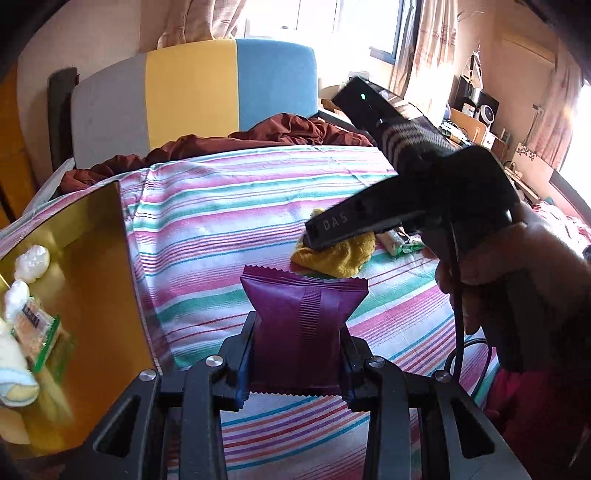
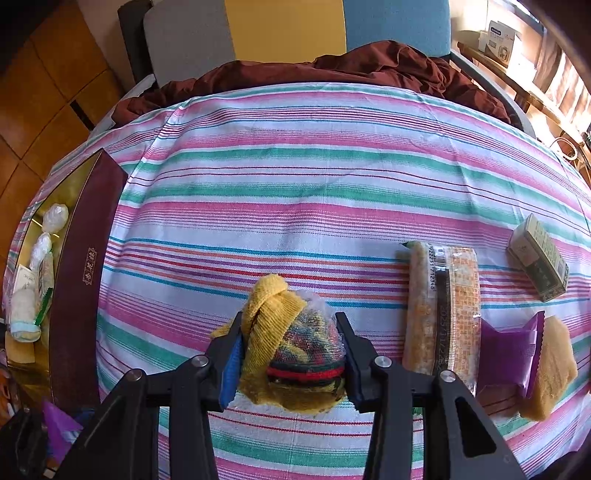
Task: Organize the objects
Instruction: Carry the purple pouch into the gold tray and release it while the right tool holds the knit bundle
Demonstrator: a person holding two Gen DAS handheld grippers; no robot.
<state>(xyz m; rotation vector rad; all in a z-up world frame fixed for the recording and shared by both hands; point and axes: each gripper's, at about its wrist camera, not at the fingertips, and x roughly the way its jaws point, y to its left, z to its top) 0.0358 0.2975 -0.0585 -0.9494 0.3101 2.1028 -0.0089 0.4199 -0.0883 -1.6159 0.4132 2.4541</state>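
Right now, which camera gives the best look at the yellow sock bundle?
The right wrist view: the yellow sock bundle sits centred and unobstructed between the right tongs, which are closed on it. In the left wrist view the bundle is farther off and partly hidden behind the right tongs' body.

Bed w/ striped sheet (image 2: 314,177) in pink, green & white; a dark red blanket (image 2: 351,66) lies bunched at its far end. Behind that stands a headboard (image 1: 192,85) in grey, yellow & blue panels. Curtains (image 1: 432,48) hang by a bright window (image 1: 325,14); cluttered shelf (image 1: 476,122) at right.
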